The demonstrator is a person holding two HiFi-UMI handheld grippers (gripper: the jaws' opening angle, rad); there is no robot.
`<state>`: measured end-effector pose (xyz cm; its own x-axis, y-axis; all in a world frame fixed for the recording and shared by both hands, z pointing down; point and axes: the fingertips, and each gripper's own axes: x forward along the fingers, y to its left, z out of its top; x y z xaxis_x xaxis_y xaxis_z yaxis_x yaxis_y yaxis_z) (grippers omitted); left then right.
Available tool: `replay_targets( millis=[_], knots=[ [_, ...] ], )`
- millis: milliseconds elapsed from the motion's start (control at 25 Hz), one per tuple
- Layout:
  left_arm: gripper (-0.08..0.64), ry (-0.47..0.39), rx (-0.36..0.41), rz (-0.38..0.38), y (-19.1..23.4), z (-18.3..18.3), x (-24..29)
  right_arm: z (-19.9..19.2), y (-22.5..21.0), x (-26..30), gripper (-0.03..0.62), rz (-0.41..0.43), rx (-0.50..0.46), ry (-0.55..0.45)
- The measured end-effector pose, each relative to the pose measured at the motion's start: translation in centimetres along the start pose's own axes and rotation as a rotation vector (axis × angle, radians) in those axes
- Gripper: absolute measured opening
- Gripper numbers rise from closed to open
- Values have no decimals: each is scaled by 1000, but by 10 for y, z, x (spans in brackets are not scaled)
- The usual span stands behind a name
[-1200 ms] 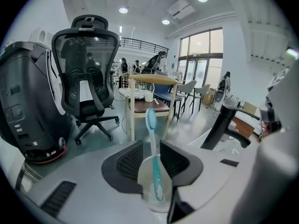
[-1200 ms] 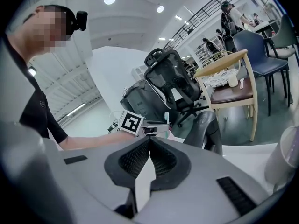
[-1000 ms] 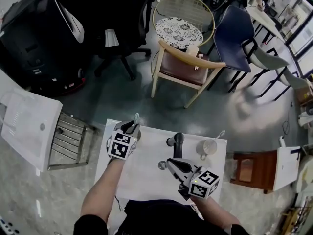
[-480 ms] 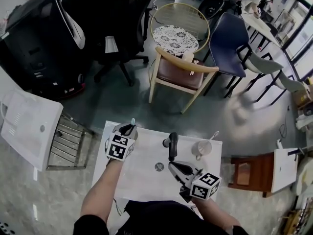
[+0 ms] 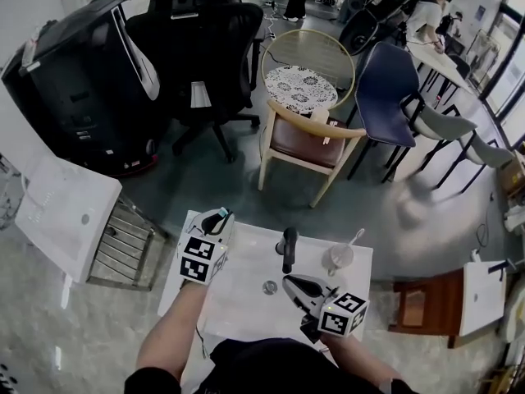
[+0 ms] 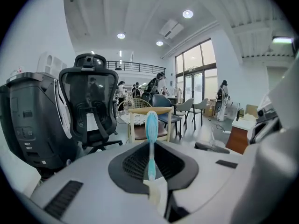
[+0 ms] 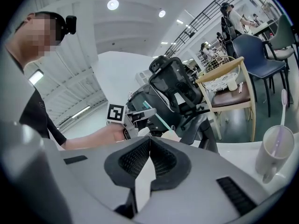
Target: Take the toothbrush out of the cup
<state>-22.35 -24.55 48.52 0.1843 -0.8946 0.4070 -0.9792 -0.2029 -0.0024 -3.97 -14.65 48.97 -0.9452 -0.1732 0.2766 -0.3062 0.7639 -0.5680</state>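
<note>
The toothbrush (image 6: 151, 143) stands upright between the jaws of the left gripper (image 5: 220, 218), which have just been closing and now clamp its handle. Its lower end sits at the rim of the cup (image 7: 170, 135), and clearance cannot be told. Both are at the far-left corner of the table (image 5: 238, 302). The right gripper (image 5: 289, 281) is clenched on nothing, well apart. A mug (image 5: 339, 258) stands near the far-right edge. Open floor separates the far edge from the wooden chair (image 5: 308, 134).

Open table top (image 5: 242, 310) lay between left gripper (image 5: 220, 217) and right gripper (image 5: 289, 281), broken only by a small round disc (image 5: 269, 286). Black upright object (image 5: 287, 249) blocked the far edge; white mug (image 5: 339, 258) stood near its right side, a gap between them.
</note>
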Motion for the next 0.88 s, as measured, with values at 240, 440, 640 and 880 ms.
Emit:
replay_targets(
  millis=[240,440,640,880],
  knots=[
    [43,-83,39,64,-28,40,-51,-6,6,-14,28,95,5,-10],
    [43,-71,33,131,-56,36,-90,-9,9,-27,28,195,32,-34],
    [43,-58,7,182,-61,22,-128,-3,12,-12,28,217,9,1],
    [43,-29,-50,182,-43,-25,-149,-6,25,8,28,181,-20,18]
  ],
)
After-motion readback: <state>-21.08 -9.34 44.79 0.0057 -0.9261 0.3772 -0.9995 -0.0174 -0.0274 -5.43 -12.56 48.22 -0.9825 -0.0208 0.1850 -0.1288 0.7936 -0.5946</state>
